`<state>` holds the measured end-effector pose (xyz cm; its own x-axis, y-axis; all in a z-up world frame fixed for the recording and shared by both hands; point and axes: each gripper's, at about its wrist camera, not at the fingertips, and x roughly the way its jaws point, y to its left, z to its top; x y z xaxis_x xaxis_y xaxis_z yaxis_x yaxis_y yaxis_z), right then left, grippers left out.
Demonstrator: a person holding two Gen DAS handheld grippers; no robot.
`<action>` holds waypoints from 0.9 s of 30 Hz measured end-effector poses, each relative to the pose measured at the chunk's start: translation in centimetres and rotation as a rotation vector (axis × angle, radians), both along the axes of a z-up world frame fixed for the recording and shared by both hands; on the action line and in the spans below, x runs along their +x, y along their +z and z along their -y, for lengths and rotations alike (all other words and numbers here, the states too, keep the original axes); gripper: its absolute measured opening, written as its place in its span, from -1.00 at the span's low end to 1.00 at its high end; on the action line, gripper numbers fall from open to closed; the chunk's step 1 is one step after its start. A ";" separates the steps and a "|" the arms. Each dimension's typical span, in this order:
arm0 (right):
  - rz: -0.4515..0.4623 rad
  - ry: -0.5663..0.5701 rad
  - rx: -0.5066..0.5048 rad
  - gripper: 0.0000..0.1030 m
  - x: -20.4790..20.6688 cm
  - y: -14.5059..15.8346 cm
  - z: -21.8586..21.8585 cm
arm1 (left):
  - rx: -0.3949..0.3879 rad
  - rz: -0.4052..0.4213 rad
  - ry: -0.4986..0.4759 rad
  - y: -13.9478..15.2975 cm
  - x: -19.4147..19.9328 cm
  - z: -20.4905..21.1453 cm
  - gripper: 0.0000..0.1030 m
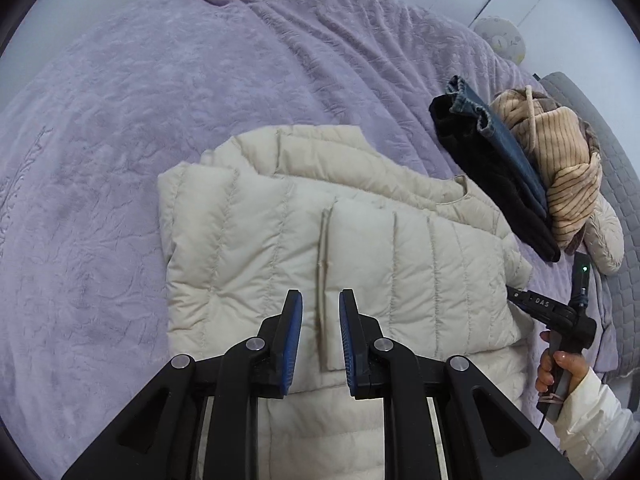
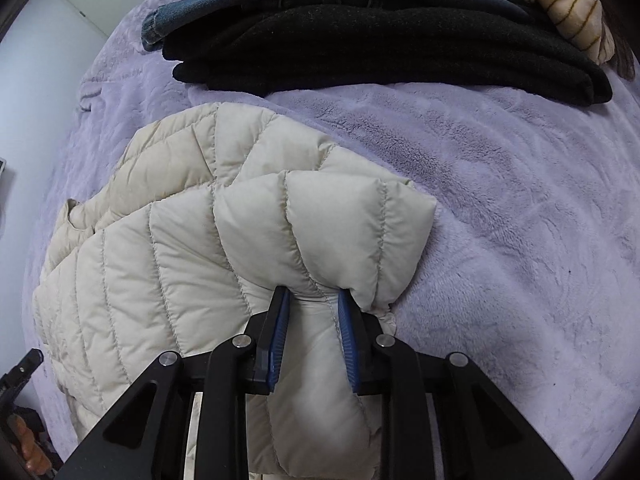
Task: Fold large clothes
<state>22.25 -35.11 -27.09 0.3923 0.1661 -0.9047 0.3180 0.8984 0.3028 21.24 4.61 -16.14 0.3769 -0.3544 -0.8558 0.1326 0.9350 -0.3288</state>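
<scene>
The right gripper point(image 2: 310, 296) pinched a puffy corner of the cream jacket point(image 1: 280, 240) between its pads, apparently to carry it over for a fold. The jacket lay half folded on the lilac blanket point(image 1: 120, 140). Above the jacket's middle seam, the left gripper point(image 1: 320, 300) hung nearly closed and empty. A clothes pile point(image 1: 516, 168) sat just beyond the jacket's collar, likely already folded.
</scene>
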 end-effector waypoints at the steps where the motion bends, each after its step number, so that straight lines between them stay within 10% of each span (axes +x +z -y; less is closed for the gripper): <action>1: 0.000 0.002 -0.001 -0.49 -0.1 -0.1 0.1 | 0.005 0.007 -0.026 0.1 0.1 0.8 -0.62; 7: -0.002 0.009 -0.015 -0.49 -0.2 0.0 0.1 | 0.180 -0.052 -0.090 -5.0 2.3 5.5 -0.62; 10: -0.006 0.023 -0.018 -0.49 -0.3 -0.4 0.0 | 0.133 -0.101 -0.056 -7.5 2.5 4.5 -0.62; 27: 0.017 0.024 0.024 -0.42 -2.7 4.3 -0.2 | 0.158 -0.073 -0.013 -2.6 -0.6 2.9 -0.62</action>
